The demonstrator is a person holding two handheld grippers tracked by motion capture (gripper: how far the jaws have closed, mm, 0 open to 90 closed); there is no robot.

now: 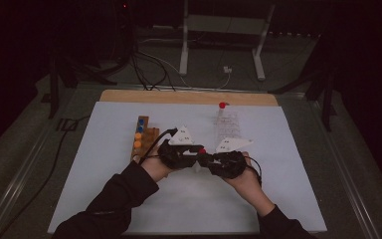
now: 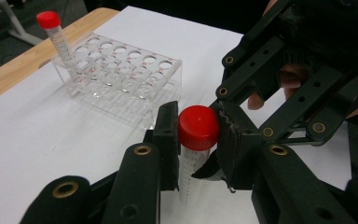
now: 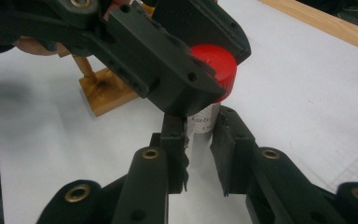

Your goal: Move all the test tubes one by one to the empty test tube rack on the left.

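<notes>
Tube (image 2: 194,161) with red screw cap (image 2: 198,127) stands upright between the two claws, near mid-worktop, its foot at or close to the white sheet (image 1: 189,199); contact with the sheet is hidden by the jaws. Left claw (image 2: 196,135) is clenched on the cap: one pad presses its left side, the serrated pad its right. Right claw (image 3: 199,140) is clamped on the clear body just below the cap, jaws on either side of the printed label, of which just a few letters can be read. In the right gripper view the left claw's jaws cover most of the cap, leaving one red edge and part of the top visible. In the high view both claws meet nose to nose, and the cap is a small red dot between them; the tube body is too small to make out there.

Beyond the left claw's tips, up and to the left in its own view: clear tube rack (image 2: 121,77), with a second red-capped tube (image 2: 58,39) upright in its far corner hole. Remaining holes look vacant, though transparency makes this uncertain. Outboard of the left claw in the high view: wooden stand (image 1: 143,137) carrying blue and orange beads, detail blurred. Worktop (image 1: 189,96) shows a bare wood strip past the sheet. Surroundings are dark.
</notes>
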